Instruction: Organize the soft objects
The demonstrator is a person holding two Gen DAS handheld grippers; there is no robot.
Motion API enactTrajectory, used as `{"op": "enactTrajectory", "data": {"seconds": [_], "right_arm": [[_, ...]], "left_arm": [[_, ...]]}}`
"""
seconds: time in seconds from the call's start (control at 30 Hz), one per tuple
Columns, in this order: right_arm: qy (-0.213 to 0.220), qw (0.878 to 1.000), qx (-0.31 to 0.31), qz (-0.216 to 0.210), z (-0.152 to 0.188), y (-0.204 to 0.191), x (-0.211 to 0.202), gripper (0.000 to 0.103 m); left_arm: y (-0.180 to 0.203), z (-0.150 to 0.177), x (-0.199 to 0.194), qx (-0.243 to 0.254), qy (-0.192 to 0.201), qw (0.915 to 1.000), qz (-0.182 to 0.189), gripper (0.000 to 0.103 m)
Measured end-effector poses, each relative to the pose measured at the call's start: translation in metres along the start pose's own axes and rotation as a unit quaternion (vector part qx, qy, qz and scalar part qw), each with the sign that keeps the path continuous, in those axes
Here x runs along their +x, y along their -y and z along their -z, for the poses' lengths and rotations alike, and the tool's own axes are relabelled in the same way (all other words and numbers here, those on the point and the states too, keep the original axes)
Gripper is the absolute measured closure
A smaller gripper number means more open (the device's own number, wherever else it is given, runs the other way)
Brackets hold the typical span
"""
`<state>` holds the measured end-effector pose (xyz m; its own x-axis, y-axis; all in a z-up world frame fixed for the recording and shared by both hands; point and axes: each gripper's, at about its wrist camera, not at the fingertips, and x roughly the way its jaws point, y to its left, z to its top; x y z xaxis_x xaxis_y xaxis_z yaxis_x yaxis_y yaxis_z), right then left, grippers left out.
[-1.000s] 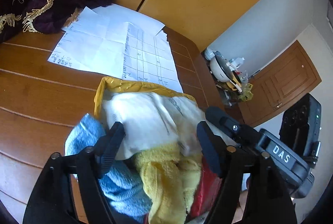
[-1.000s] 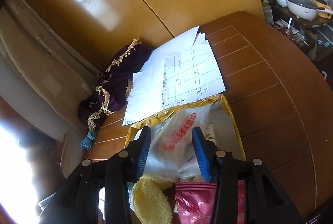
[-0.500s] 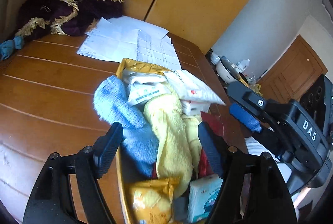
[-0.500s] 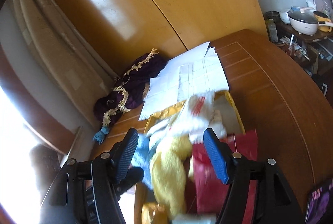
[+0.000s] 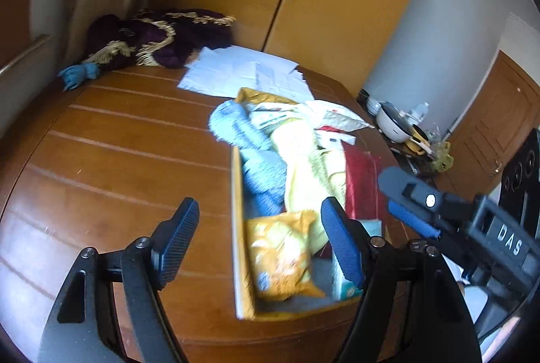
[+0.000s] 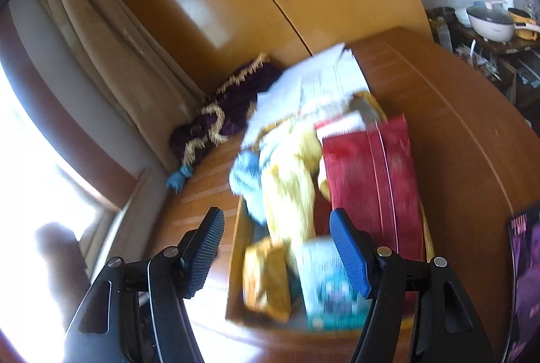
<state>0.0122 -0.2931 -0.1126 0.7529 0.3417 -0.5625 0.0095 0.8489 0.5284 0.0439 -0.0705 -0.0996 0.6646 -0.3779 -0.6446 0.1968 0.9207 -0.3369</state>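
A shallow yellow cardboard box (image 5: 238, 228) on the wooden table holds a blue towel (image 5: 249, 153), a yellow towel (image 5: 303, 167), a red packet (image 5: 361, 180), an orange snack bag (image 5: 280, 255) and white packets (image 5: 303, 116) at its far end. My left gripper (image 5: 258, 228) hangs open above the box's near left side, holding nothing. My right gripper (image 6: 276, 234) is open and empty over the near end, above the orange snack bag (image 6: 266, 278) and a teal pack (image 6: 330, 288). The right wrist view is blurred. The right gripper (image 5: 398, 197) also shows at the right of the left wrist view.
A purple cloth with gold fringe (image 5: 158, 39) and a small blue cloth (image 5: 79, 74) lie at the table's far left. White papers (image 5: 243, 72) lie behind the box. Wardrobe doors stand behind. A rice cooker (image 5: 393, 123) sits on a side shelf. A dark magazine (image 6: 526, 278) lies right.
Both grippers have drawn back and up from the box, so more of it shows. The right gripper's fingers, narrow around a white bag a second ago, now stand wide apart.
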Motion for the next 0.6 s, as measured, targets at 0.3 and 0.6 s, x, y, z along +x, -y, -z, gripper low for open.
{"op": "enactTrajectory", "data": {"seconds": [0.3,0.6], "right_arm": [[-0.015,0.999,-0.036,0.027,0.020,-0.021,-0.008,0.035],[-0.020,0.999,-0.021,0.032,0.019,-0.013,-0.002,0.035]], "left_arm": [[-0.006,0.012,-0.024,0.004,0.041,0.9969,-0.067,0.029],[-0.003,0.018,-0.024,0.013,0.035,0.9959,-0.082,0.029]]}}
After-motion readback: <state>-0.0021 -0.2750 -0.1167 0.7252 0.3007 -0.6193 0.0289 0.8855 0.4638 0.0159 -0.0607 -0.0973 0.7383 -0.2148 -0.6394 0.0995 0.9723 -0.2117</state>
